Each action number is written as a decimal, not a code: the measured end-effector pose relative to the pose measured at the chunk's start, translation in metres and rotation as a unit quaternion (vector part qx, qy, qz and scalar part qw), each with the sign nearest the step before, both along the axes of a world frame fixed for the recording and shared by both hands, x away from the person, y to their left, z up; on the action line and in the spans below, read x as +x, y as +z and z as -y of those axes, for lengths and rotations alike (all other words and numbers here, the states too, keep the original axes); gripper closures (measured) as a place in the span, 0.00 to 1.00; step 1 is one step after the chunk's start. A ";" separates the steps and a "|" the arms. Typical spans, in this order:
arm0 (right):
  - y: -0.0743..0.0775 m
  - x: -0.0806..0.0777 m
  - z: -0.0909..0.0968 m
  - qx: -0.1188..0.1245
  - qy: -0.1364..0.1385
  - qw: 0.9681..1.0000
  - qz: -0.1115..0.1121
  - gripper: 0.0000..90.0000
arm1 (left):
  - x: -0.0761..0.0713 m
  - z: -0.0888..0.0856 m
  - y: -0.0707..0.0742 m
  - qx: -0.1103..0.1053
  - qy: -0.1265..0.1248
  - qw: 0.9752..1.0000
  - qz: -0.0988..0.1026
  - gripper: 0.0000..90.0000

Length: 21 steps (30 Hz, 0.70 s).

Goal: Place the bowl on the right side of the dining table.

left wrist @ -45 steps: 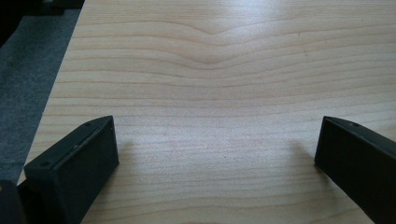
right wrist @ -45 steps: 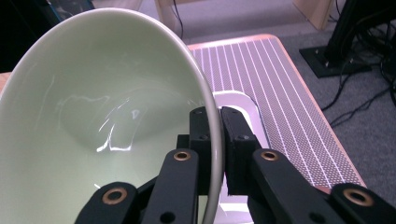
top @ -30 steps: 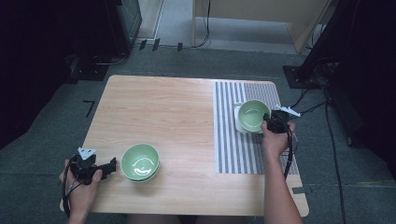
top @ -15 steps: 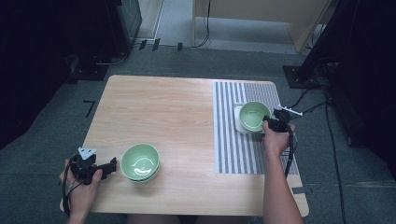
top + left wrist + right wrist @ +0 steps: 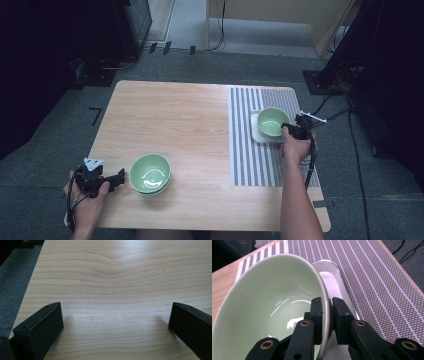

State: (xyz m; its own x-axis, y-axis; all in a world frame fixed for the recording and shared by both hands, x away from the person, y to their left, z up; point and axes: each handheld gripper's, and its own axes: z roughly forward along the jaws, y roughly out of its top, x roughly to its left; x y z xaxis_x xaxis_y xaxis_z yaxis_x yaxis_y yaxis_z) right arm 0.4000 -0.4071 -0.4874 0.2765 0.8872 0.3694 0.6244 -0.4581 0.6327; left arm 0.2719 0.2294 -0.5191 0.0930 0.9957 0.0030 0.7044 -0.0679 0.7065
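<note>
**Green bowl on the white tray, its rim between the right gripper's jaws**

The green bowl sits on a white tray that lies on the striped mat, toward the far right corner of the tabletop. In the right gripper view the bowl's rim runs between the two black jaws of the right gripper, one pad inside the bowl and one outside. The jaws have just been opening a little, and a thin gap shows on the outer side, so the grip looks loosened rather than clenched. The bowl tilts in that view, with the tray's raised edge just behind it.

A second stack of green bowls stands near the front left of the tabletop, well apart from the tray. Nothing stands between the two; the middle and far left of the wood are bare.

The tray lies close to the mat's right border, with the table's right edge just beyond it, while the mat stretches open toward the front edge.

The right hand comes in from the front edge, forearm nearly straight, gripper reaching the bowl's right side. The left gripper rests at the front left corner, just beside the stacked bowls, its jaws spread wide over bare wood.
</note>
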 end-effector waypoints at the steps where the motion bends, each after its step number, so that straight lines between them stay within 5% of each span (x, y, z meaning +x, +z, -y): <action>1: 0.000 0.000 0.000 -0.003 -0.002 1.000 0.001 0.88 | 0.000 0.000 0.000 0.000 0.000 1.000 0.000 0.00; 4: 0.000 -0.001 0.001 -0.019 -0.001 1.000 -0.006 0.92 | 0.000 0.000 0.000 0.000 0.000 1.000 0.000 0.00; 18: -0.002 0.001 0.002 -0.003 -0.002 1.000 -0.005 0.91 | 0.000 0.000 0.000 0.000 0.000 1.000 0.000 0.00; 21: -0.002 0.000 0.004 0.016 0.011 1.000 0.004 0.79 | 0.000 0.000 0.000 0.000 0.000 1.000 0.000 0.00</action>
